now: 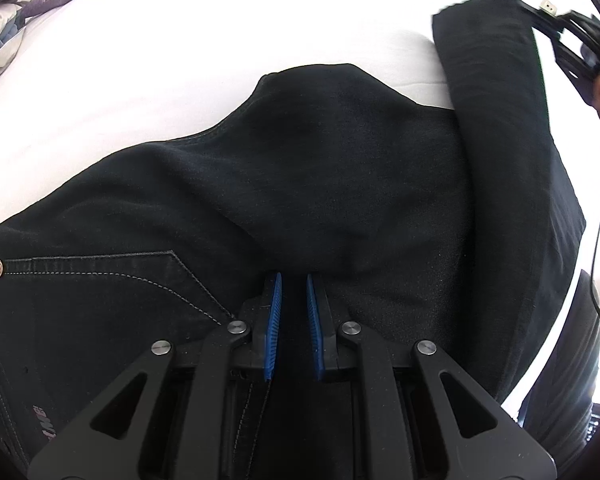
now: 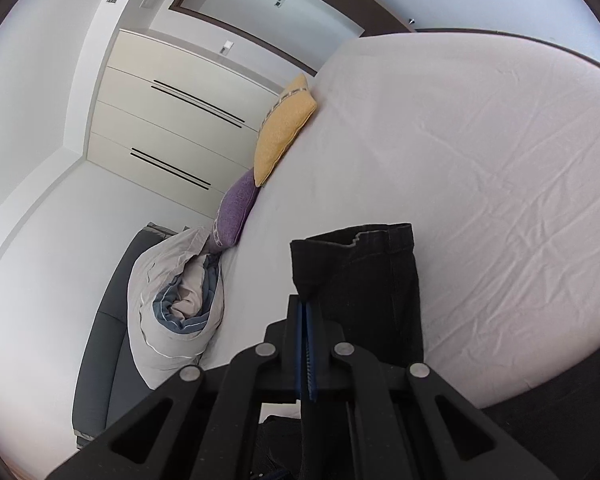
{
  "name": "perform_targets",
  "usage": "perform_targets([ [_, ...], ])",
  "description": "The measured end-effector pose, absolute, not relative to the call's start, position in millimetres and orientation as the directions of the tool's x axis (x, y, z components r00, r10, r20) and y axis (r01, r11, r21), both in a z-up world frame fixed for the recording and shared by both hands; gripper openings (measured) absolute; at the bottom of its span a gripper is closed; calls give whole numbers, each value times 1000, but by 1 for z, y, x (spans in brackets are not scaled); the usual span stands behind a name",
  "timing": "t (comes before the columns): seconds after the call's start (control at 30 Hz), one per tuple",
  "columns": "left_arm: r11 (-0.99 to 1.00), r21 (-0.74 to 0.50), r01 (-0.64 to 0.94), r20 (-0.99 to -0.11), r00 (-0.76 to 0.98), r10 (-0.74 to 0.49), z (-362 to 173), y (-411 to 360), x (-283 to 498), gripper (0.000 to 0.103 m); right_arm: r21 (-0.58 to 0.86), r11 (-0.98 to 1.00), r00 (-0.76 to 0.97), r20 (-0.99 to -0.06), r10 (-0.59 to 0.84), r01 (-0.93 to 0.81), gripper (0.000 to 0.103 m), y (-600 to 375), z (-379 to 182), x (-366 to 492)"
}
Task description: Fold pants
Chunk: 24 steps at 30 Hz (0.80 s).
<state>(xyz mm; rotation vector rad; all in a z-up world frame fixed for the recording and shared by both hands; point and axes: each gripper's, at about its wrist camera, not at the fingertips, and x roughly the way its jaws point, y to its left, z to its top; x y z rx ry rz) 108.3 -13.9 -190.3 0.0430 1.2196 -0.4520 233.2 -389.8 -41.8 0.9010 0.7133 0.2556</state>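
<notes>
Left wrist view: black pants [image 1: 300, 184] lie on the white bed [image 1: 180, 60], left claw [image 1: 293, 280] slightly spread above them. Right claw [image 2: 306, 308], pressed together, pinches a lifted leg cuff [image 2: 356, 240].

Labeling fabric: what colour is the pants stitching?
Light grey on black pants, clearest at the pocket in left wrist view.

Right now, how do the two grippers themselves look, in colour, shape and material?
Both the left gripper and the right gripper are matte black plastic linkages with triangular cut-outs and round silver pivot bolts. Their fingers carry ribbed blue rubber pads. A thin black cable hangs nearby.
</notes>
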Motion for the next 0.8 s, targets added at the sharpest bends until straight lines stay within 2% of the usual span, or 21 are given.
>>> perform_targets([
  [0.27, 916, -202, 347, -916, 265, -303, -191, -17, 109, 13, 744, 651, 793, -484, 369, 151, 3, -441, -22, 148],
  [0.6, 923, -205, 327, -924, 246, -293, -190, -18, 116, 13, 736, 570, 788, -571, 232, 365, 3, -485, -83, 28],
  [0.8, 931, -218, 293, -922, 250, -294, -192, -15, 120, 13, 727, 514, 757, -620, 206, 455, 3, -498, -119, -14],
])
